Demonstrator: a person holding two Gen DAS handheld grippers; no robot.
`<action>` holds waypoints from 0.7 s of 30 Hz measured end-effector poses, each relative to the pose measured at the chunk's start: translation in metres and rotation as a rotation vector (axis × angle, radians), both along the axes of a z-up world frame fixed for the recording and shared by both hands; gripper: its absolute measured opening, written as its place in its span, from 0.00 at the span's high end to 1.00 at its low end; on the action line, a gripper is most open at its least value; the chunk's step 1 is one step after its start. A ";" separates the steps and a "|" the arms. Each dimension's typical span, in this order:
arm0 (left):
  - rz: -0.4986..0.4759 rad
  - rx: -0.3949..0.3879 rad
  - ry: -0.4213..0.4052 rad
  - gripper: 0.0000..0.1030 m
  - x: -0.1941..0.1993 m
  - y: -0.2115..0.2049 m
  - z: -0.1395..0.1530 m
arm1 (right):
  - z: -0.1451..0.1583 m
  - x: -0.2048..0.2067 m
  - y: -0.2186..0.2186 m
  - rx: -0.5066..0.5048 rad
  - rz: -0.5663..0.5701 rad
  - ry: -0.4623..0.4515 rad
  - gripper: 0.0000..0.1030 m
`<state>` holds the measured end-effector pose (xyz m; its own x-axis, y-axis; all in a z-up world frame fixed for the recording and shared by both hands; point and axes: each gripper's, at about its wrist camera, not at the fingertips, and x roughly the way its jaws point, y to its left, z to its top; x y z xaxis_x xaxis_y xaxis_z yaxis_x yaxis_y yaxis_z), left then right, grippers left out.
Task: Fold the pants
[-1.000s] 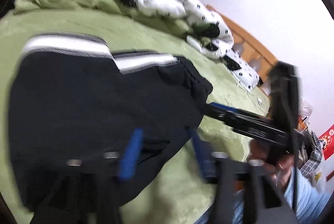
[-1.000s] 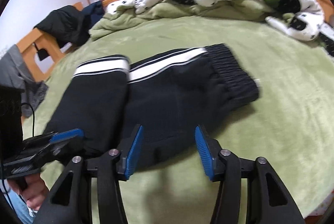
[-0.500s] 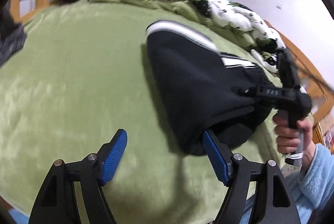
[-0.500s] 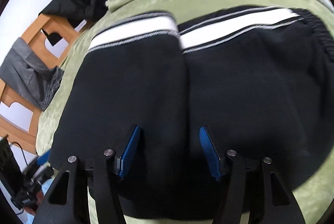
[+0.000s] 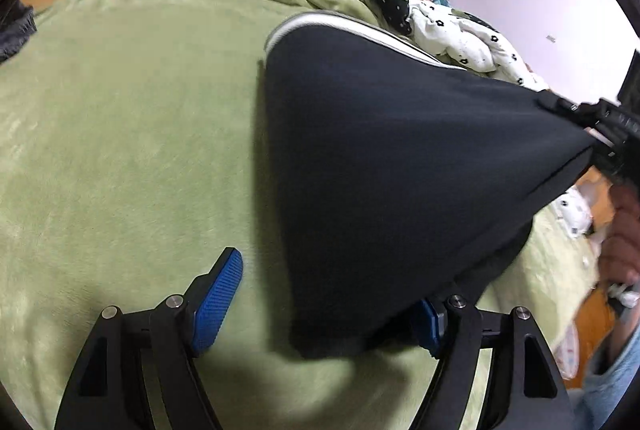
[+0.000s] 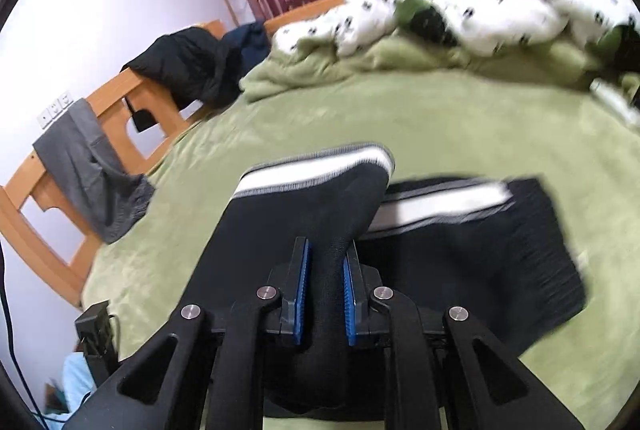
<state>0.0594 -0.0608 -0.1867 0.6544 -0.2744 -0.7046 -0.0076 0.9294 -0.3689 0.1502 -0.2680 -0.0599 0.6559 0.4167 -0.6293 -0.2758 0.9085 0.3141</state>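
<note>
Black pants (image 5: 380, 169) with a white side stripe lie folded on the green bed cover (image 5: 120, 129). My right gripper (image 6: 326, 262) is closing on a bunched fold of the pants (image 6: 304, 213), and its blue pads pinch the fabric. That fold is raised off the bed and pulled taut into a cone toward the right gripper (image 5: 600, 133) in the left wrist view. My left gripper (image 5: 322, 314) stands open low over the bed. The hanging near corner of the pants sits between its jaws and covers part of the right pad; the left pad is bare.
A rumpled white spotted quilt (image 6: 480, 9) and a green blanket are heaped at the far side of the bed. A wooden bed frame (image 6: 132, 101) on the left carries a grey garment (image 6: 88, 169) and a black jacket (image 6: 188, 65). A person's hand (image 5: 620, 242) is at right.
The right gripper went from open over the flat pants to pinching a fold and lifting it. The left gripper swung left and sank toward the bed beside the pants' near corner.
</note>
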 end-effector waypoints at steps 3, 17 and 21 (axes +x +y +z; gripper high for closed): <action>-0.013 0.012 -0.010 0.27 0.001 -0.015 0.003 | 0.008 0.007 -0.031 -0.023 -0.042 -0.025 0.87; -0.315 0.122 -0.048 0.27 -0.028 -0.064 0.032 | -0.084 0.017 -0.147 -0.137 -0.240 0.105 0.85; -0.290 0.081 -0.086 0.27 -0.047 -0.047 0.050 | -0.063 -0.001 -0.145 -0.232 -0.256 0.039 0.81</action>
<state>0.0128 -0.1075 -0.1367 0.6155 -0.4031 -0.6772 0.2901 0.9148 -0.2809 0.1489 -0.4128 -0.1226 0.6942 0.0849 -0.7148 -0.0214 0.9950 0.0973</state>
